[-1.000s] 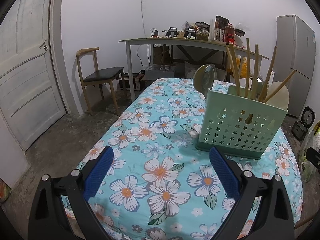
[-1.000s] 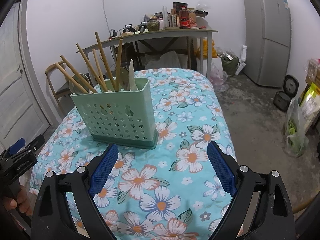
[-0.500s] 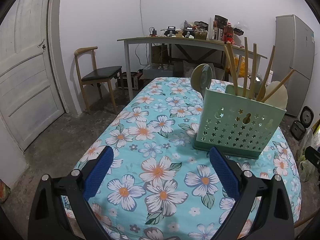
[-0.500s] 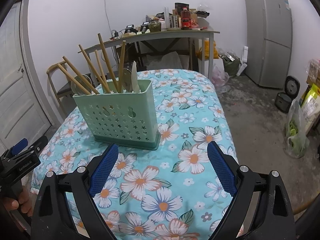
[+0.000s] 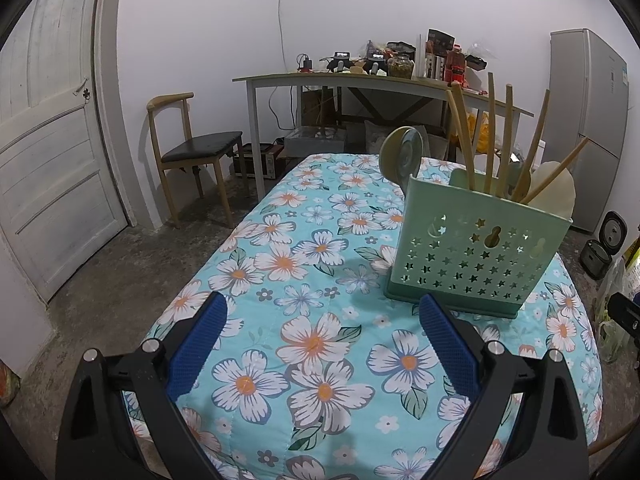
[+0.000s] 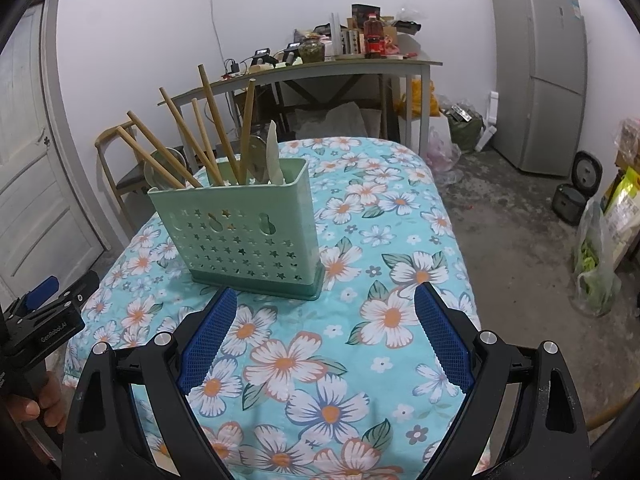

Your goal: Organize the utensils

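Apparently the sorting is complete: the green caddy (image 6: pixel 240 236) stands upright near the middle of the flowered table (image 6: pixel 400 208), holding the chopsticks (image 6: pixel 212 128) and spoons (image 5: pixel 402 152), and no loose utensil shows on the cloth. Both the left gripper (image 5: pixel 320 344) and right gripper (image 6: pixel 326 336) hover over the table's near edge, fingers wide apart and empty. Only withdrawal appears left.

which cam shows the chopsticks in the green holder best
The right wrist view: the chopsticks fan out clearly above the green holder, each stick separate against the wall. The left wrist view shows the chopsticks too, but bunched at the holder's far end against clutter.
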### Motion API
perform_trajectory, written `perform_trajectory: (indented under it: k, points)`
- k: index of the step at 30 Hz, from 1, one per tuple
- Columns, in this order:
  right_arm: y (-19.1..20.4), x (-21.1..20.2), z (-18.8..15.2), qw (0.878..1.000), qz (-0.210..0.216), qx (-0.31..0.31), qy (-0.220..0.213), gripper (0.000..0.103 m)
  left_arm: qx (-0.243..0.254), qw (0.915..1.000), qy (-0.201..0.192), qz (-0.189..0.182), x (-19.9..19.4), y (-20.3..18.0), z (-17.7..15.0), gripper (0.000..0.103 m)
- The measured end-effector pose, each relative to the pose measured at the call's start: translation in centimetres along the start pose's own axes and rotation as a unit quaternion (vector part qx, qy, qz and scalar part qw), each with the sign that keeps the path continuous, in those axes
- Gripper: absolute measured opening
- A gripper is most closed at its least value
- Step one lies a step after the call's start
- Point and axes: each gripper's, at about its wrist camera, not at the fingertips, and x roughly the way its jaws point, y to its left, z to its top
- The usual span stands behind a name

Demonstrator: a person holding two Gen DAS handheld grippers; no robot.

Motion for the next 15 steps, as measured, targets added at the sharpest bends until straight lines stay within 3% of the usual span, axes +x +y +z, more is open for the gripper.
perform_trajectory:
  k: [15]
  points:
    - [0.13, 0.07, -0.03, 1.0, 0.001, 0.0, 0.001, 0.086, 0.0, 1.0, 0.0, 0.0, -0.01, -0.01, 0.0, 0.095]
